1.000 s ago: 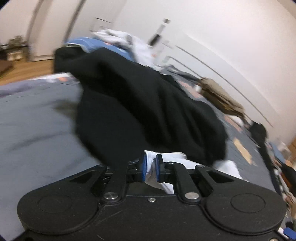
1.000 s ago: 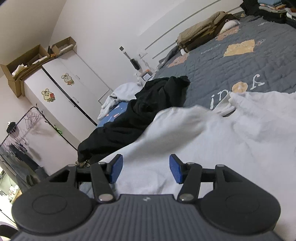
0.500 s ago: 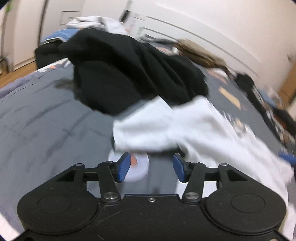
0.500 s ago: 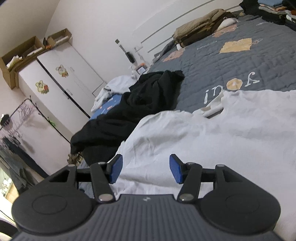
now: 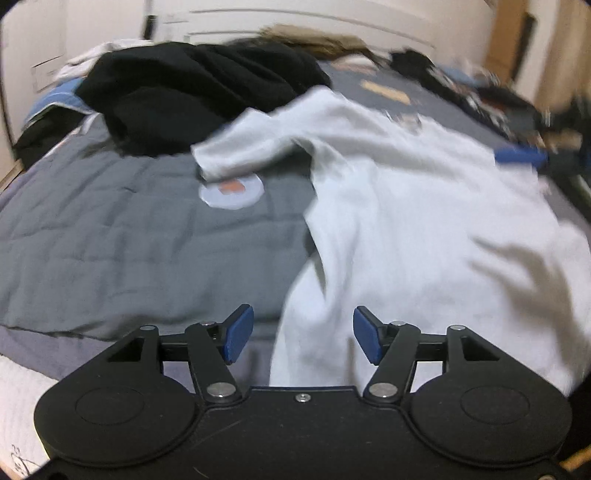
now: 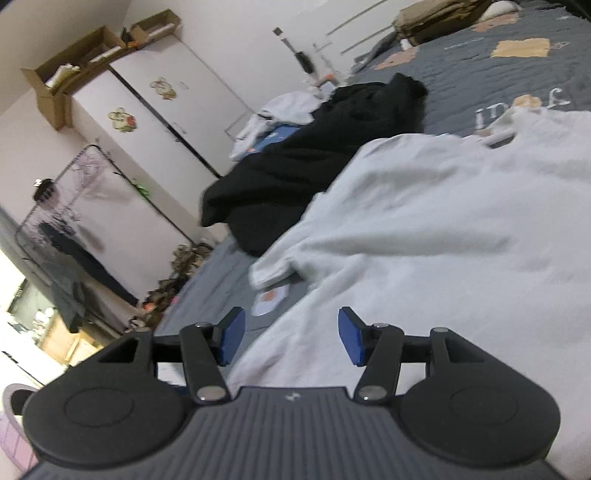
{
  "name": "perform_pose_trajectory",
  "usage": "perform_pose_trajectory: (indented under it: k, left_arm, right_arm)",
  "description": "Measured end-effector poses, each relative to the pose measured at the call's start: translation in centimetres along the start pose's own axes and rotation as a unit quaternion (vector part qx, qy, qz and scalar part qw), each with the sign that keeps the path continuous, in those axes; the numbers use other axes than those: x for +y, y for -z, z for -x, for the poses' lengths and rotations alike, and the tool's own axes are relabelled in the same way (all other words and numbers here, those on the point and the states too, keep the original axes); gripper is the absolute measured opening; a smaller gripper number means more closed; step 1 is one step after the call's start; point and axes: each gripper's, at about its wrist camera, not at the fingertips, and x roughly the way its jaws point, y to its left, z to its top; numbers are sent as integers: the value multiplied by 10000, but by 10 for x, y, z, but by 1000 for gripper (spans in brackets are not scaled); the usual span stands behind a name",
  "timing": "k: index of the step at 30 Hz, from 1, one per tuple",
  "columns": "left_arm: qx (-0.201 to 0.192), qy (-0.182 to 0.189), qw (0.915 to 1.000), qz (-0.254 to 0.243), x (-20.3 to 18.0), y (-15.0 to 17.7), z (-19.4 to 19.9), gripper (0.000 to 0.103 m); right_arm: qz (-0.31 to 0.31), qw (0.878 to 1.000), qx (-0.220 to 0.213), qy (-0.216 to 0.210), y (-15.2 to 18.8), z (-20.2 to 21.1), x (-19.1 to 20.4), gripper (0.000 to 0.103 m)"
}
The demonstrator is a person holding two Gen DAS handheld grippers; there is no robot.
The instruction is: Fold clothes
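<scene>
A white long-sleeved shirt [image 5: 424, 221] lies spread on the grey quilt [image 5: 110, 229], one sleeve [image 5: 251, 147] stretched toward a heap of black clothing [image 5: 192, 96]. My left gripper [image 5: 297, 338] hovers over the shirt's near hem, its jaws opening, the blue pads clear of the cloth. In the right wrist view the same shirt [image 6: 443, 240] fills the right side. My right gripper [image 6: 290, 339] stands open above the shirt's lower edge, gripping nothing. The sleeve cuff [image 6: 269, 273] lies next to a round patch on the quilt.
Black clothing [image 6: 314, 166] and a white and blue pile [image 6: 273, 122] lie at the bed's far side. Folded brown garments [image 6: 436, 18] sit near the wall. White wardrobes [image 6: 155, 110] and a clothes rack [image 6: 62, 206] stand beyond the bed.
My left gripper let go of the white cloth, opened, and swung back across the bed to the shirt's near hem. My right gripper stayed open and shifted along the shirt toward the sleeve side.
</scene>
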Motion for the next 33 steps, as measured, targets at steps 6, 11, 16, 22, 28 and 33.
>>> perform_pose_trajectory:
  k: [6, 11, 16, 22, 28, 33]
  left_arm:
    - [153, 221, 9986, -445, -6, 14, -21, 33]
    - [357, 825, 9942, 592, 17, 7, -3, 7]
    - [-254, 1609, 9754, 1488, 33, -19, 76, 4]
    - [1055, 925, 9835, 1140, 6, -7, 58, 8]
    - [576, 514, 9875, 1376, 3, 6, 50, 38]
    - [-155, 1186, 9879, 982, -36, -8, 46, 51]
  right_arm:
    - [22, 10000, 18, 90, 23, 1, 15, 57]
    - [86, 9998, 75, 151, 26, -1, 17, 57]
    - [69, 9999, -8, 92, 22, 7, 14, 57]
    - [-5, 9999, -89, 127, 14, 16, 7, 57]
    - [179, 9972, -246, 683, 5, 46, -5, 57]
    - [-290, 9886, -641, 1330, 7, 102, -39, 57]
